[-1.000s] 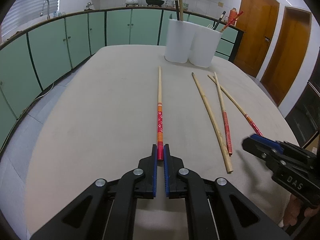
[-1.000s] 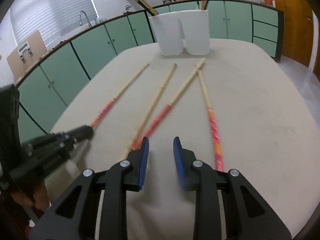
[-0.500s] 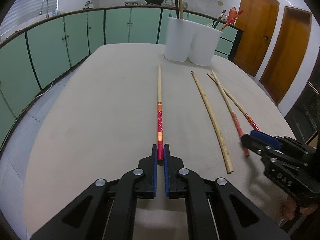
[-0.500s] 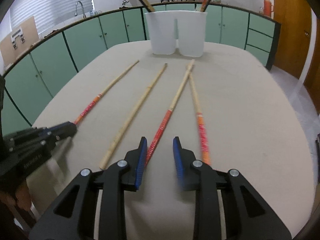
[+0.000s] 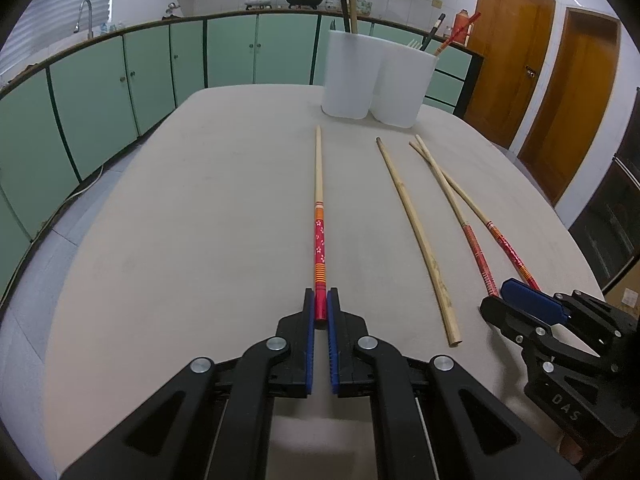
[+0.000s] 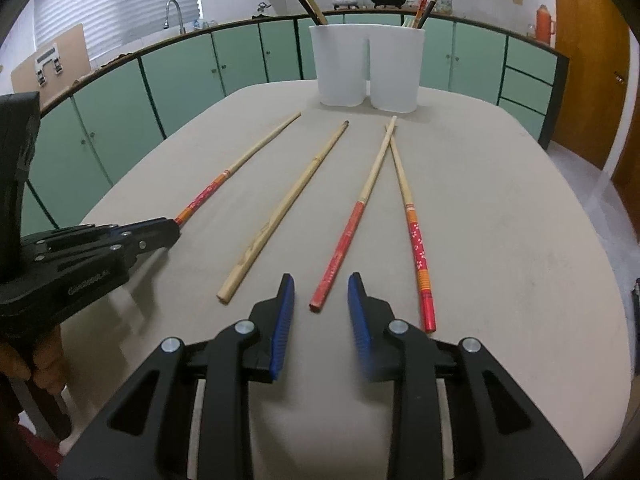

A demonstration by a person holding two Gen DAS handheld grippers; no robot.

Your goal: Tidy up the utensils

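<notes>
On the beige oval table four long chopsticks lie lengthwise, their thin tips toward the two white plastic utensil holders at the far end.

The left gripper is clenched on the red end of the flower-patterned red-and-orange bamboo chopstick, which lies flat and straight ahead of it; the very butt is covered by the blue pads. From the right wrist this gripper shows only side-on, and the hand behind it is cut off at the frame's edge.

The right gripper holds nothing: its blue-padded jaws stand apart on either side of the butt of the plain red-handled bamboo chopstick, not touching it. One pad looks blurred. Beside it on the right lies a second flower-patterned red-and-orange chopstick; the two cross near their thin tips. To the left lies an unpainted pale bamboo chopstick.

In the left-wrist view the right gripper covers the ends of both red chopsticks.

The holders contain dark and red sticks, whose lower parts are hidden by the white walls.
</notes>
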